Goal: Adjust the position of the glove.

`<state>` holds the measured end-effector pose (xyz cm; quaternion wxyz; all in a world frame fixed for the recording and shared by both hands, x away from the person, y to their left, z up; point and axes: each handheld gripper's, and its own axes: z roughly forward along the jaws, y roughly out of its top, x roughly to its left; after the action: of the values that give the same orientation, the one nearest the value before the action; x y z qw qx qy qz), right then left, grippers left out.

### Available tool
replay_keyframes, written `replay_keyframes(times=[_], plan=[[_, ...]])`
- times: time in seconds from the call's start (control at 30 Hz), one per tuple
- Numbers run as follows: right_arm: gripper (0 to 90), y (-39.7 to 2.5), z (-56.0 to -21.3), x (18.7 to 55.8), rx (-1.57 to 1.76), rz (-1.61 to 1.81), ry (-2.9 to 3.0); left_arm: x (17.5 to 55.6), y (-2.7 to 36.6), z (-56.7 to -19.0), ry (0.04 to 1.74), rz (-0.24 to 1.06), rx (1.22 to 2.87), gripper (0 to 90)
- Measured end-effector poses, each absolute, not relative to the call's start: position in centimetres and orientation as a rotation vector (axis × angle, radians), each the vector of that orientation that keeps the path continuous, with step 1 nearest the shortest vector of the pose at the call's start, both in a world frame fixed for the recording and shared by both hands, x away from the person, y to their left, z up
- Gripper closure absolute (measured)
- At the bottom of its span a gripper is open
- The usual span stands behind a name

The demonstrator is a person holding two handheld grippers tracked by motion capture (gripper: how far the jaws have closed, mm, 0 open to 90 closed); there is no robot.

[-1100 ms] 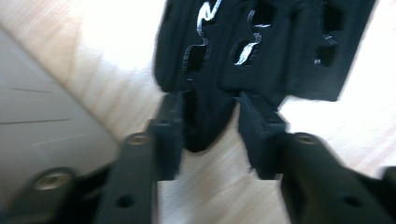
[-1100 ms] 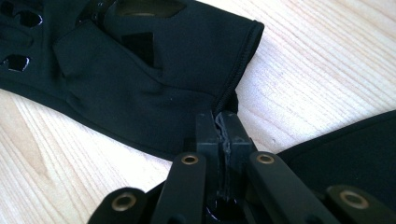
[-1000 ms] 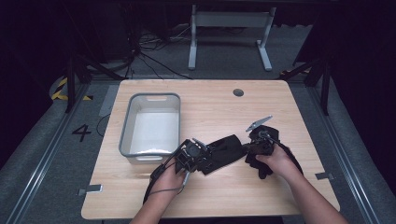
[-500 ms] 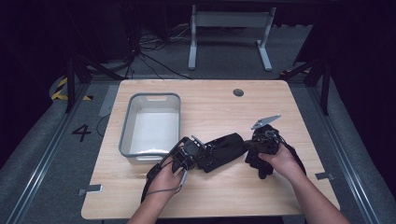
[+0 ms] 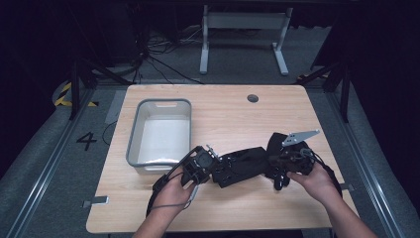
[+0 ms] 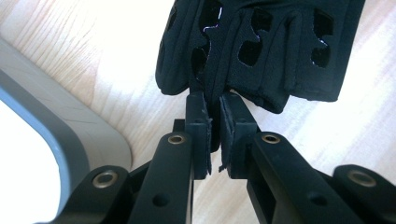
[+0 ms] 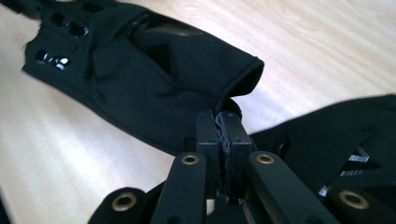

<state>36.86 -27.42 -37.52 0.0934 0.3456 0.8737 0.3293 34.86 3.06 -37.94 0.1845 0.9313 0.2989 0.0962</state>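
**Carefully now: two grips on one black glove**

Clearly both tools are committed to the same thing. On the high view the black glove [image 5: 242, 166] lies on the wooden table [image 5: 223, 114], stretched between the two hands, just off the 4 o'clock corner of the grey bin [image 5: 133, 144]. A second dark glove [image 7: 345, 140] lies under and beside the right gripper [image 5: 280, 166], at 3 o'clock of the held one.

The left gripper [image 6: 212, 116] has its jaws nearly closed, pinching a fold of fabric at the finger end, where the cut-out holes are. The right gripper's [image 7: 223, 122] jaws are pressed flat together on the hem of the cuff opening.

To do this step well, I judge that the glove should be lifted level, both hands rising together, so neither pinch carries all the weight. The left hold is thin: only an edge of cloth sits between the pads, so a sideways tug could pull it free. Keep gentle tension toward 9 and 3 o'clock, no more. If the bin is the goal, travel toward 10 o'clock and clear its near rim before lowering. Mind that the second glove is not dragged along, since it touches the right gripper's side.
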Motion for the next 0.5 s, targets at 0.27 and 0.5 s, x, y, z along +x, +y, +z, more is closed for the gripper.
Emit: replay_keyframes(times=[0.27,0.5], plan=[[88.2,-27.7,-37.2,33.0,1.005,1.005,2.617,33.3,3.2,-38.2,0.746,0.254,2.678,82.2],[88.1,-27.4,-37.9,30.5,0.977,0.992,2.674,33.3,3.1,-38.9,0.717,0.202,2.708,82.2]])
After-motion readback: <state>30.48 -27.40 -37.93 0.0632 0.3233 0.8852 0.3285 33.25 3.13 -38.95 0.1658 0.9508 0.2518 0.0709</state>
